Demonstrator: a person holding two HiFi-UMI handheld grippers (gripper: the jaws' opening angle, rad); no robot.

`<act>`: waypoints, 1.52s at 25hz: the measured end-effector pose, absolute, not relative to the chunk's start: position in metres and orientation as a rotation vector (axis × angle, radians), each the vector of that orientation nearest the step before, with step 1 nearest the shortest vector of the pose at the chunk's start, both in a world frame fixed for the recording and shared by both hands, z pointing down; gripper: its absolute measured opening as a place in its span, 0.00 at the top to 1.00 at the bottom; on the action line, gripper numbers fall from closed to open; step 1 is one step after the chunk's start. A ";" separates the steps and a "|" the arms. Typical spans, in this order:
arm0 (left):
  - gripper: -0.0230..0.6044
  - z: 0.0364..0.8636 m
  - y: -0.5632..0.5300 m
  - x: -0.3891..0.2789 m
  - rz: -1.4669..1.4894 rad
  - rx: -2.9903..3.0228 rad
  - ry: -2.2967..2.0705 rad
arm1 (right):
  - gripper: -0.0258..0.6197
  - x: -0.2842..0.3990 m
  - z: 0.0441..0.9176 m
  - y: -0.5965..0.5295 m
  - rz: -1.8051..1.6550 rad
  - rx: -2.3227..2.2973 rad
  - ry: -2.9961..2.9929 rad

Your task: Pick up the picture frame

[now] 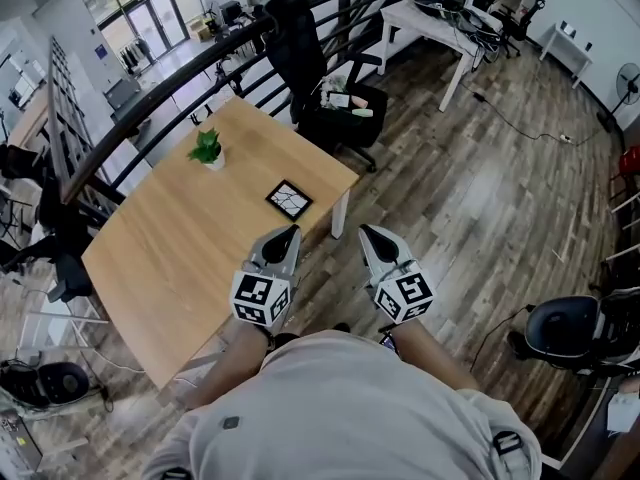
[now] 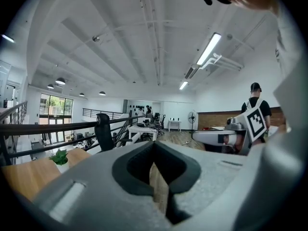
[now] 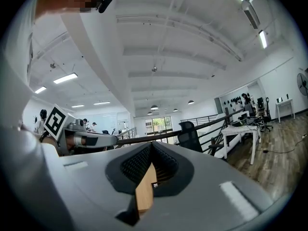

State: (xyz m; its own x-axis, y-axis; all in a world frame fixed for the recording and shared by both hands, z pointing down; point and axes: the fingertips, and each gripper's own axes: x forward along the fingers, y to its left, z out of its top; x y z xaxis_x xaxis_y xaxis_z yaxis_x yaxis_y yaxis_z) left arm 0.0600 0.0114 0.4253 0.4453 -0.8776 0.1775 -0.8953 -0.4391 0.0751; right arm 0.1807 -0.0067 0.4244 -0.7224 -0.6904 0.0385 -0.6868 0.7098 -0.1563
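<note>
The picture frame (image 1: 288, 200), small, square and black-edged, lies flat near the right edge of the light wooden table (image 1: 180, 258). My left gripper (image 1: 287, 235) is held over the table's near right edge, just short of the frame, with its jaws shut and nothing in them. Beside it, off the table and over the floor, my right gripper (image 1: 370, 233) is shut and empty too. In the left gripper view the left gripper (image 2: 155, 146) points level across the room, and the right gripper view shows the right gripper (image 3: 150, 146) doing the same. The frame is not clear in either gripper view.
A small potted plant (image 1: 208, 149) stands on the table beyond the frame and also shows as the plant (image 2: 60, 158) in the left gripper view. A black office chair (image 1: 300, 48) and a dark railing (image 1: 150, 93) lie behind the table. A white desk (image 1: 440, 23) stands further off.
</note>
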 end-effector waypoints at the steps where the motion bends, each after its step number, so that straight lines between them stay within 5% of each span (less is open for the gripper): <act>1: 0.96 0.427 0.009 0.062 0.171 2.529 -1.566 | 0.95 0.182 0.426 -0.009 -0.258 -1.159 2.882; 19: 0.96 0.446 -0.063 0.066 0.138 2.521 -1.467 | 0.95 0.189 0.444 -0.066 -0.301 -1.255 2.877; 38: 0.96 0.438 -0.146 -0.073 0.078 2.459 -1.579 | 0.95 0.037 0.438 -0.157 -0.261 -1.076 2.974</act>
